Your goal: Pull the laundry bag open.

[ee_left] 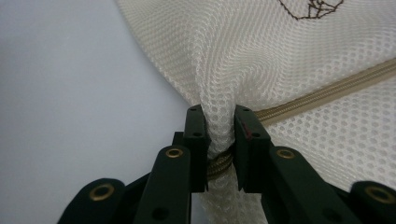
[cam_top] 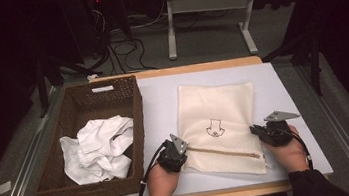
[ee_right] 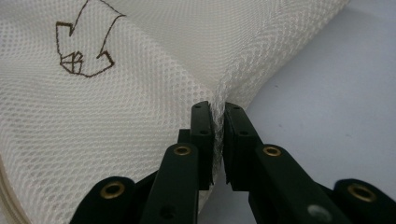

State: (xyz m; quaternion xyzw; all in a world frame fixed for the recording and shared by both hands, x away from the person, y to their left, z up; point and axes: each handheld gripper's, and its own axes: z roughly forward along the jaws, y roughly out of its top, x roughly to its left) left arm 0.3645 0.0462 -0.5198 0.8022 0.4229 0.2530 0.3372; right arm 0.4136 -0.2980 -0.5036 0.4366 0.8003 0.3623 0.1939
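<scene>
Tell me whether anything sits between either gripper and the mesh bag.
Nothing does. The left gripper is already shut on the mesh bag at its zipper end, and the right gripper pinches the bag's opposite edge.

Bag: cream mesh laundry bag (cam_top: 218, 123) — brown line drawing, tan zipper closed
Pose: flat on counter, both near edges pinched

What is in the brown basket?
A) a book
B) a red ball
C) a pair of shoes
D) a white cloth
D: a crumpled white cloth lies in the basket, beside the mesh bag that both tongs pinch.
</scene>
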